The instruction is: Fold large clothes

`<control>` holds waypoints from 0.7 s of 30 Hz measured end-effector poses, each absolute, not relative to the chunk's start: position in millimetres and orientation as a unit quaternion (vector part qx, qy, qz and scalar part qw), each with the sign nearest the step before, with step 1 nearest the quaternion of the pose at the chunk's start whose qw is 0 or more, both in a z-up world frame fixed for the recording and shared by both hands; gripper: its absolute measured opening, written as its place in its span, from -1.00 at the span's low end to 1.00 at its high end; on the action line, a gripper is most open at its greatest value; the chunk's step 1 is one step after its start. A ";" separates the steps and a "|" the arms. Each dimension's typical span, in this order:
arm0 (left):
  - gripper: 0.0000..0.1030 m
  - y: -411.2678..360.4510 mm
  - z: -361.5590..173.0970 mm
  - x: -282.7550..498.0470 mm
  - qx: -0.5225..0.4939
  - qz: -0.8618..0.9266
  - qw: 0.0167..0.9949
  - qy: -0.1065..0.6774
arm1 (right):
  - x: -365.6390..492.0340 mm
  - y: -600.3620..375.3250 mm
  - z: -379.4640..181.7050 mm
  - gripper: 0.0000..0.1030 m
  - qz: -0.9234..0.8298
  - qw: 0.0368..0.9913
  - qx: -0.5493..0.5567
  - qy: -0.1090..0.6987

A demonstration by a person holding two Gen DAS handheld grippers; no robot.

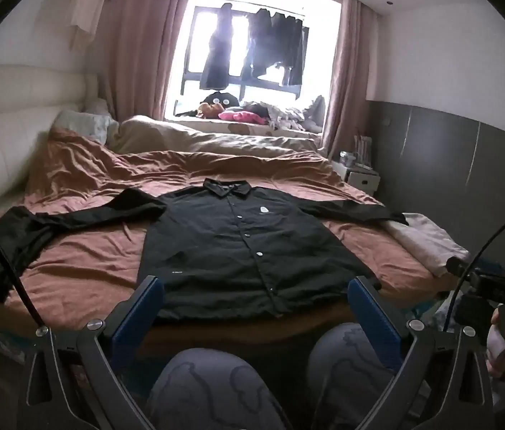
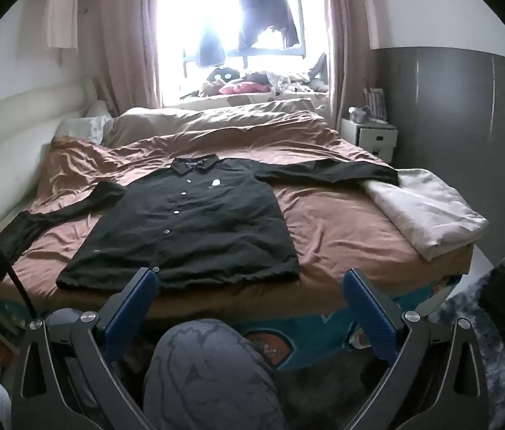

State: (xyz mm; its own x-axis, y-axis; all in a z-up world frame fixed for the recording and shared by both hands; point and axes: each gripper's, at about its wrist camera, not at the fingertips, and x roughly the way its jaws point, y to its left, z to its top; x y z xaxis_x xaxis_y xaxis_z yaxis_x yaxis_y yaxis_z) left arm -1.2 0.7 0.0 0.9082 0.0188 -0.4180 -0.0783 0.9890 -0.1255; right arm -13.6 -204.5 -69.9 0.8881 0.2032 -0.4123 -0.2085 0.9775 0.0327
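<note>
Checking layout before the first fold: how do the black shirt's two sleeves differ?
The sleeve toward the headboard lies bent and rumpled on the rust-brown bedsheet; the sleeve toward the nightstand stretches out nearly straight. The nightstand-side cuff overlaps the folded cream blanket; the headboard-side one lies apart from it, near the bed's other edge. Both belong to the buttoned long-sleeved black shirt and lie flat, unfolded.
</note>
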 end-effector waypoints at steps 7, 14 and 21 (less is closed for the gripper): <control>0.99 12.4 2.0 -2.0 -0.095 0.028 0.972 0.211 | -10.5 -226.8 -69.4 1.00 0.117 0.970 0.014 0.212; 0.99 1.7 -0.6 -4.5 -0.085 0.035 0.975 0.201 | -17.7 -212.6 -72.1 1.00 0.101 0.975 0.001 0.199; 0.99 -2.6 4.3 -6.7 -0.076 0.034 0.976 0.199 | -14.4 -204.7 -72.9 1.00 0.071 0.975 -0.005 0.212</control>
